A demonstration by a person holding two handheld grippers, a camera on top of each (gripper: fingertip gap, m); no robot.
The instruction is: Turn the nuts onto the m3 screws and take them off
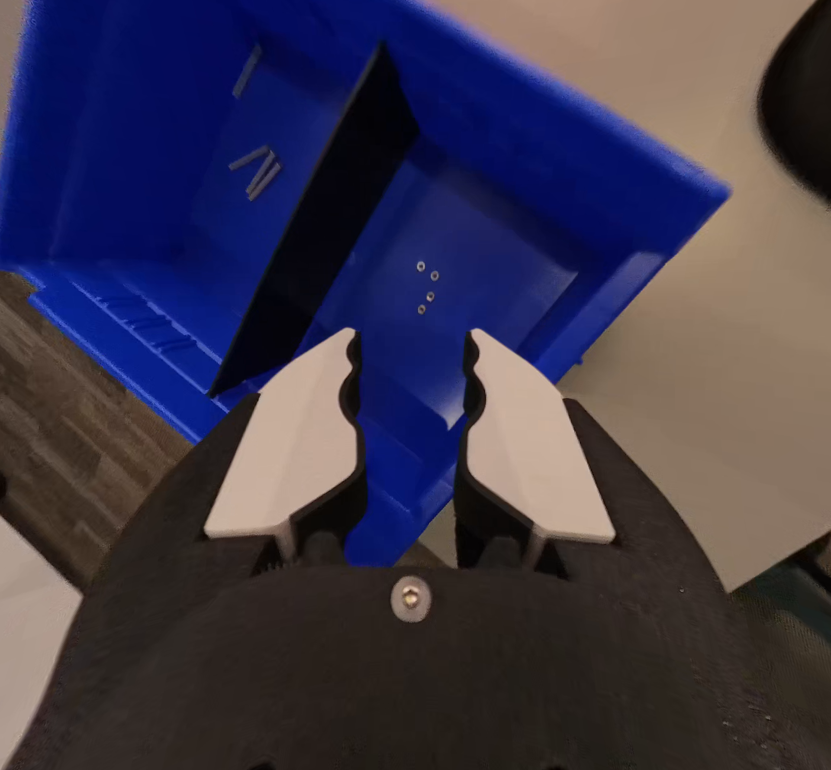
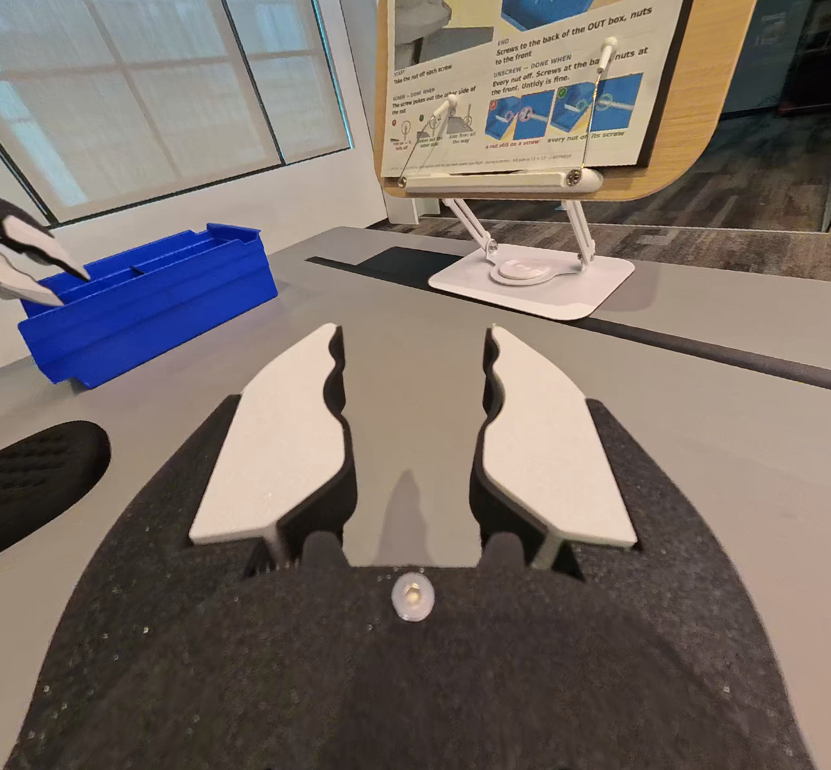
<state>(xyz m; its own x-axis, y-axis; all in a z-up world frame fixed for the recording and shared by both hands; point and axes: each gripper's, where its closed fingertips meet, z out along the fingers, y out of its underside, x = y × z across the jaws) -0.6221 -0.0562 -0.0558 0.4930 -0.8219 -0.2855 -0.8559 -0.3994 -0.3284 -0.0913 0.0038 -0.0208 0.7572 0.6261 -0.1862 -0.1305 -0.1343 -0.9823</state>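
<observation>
The left gripper (image 1: 411, 334) hangs over the blue bin (image 1: 494, 87) with its jaws partly apart and nothing between them; only the bin's floor shows in the gap. Just beyond its fingertips, straight ahead along the fingers, four small silver nuts (image 1: 426, 286) lie loose on the floor of the nearer compartment, strung in a short line that runs roughly along the fingers' own direction. A black divider (image 1: 341, 208) stands to the left of them and splits the bin in two. In the compartment beyond it lie several thin grey screws (image 1: 256, 172), one more apart from the rest toward the bin's back wall; they are blurred, so their exact count is unclear.

The right gripper (image 2: 413, 330) is held above bare grey desk (image 2: 404, 388), its jaws wide and holding nothing. From it the blue bin (image 2: 153, 298) sits well off to the left, near the desk's left edge, its long side turned toward this gripper. The left gripper's fingertips (image 2: 67, 273) show there, dipping over the bin's near end, so the left gripper is by far the nearer to the nuts. Ahead and to the right, toward the desk's far edge, a white stand (image 2: 530, 285) carries a printed instruction sheet (image 2: 517, 51) on a wooden board. A black padded object (image 2: 45, 469) lies at the left, near the desk's front.
</observation>
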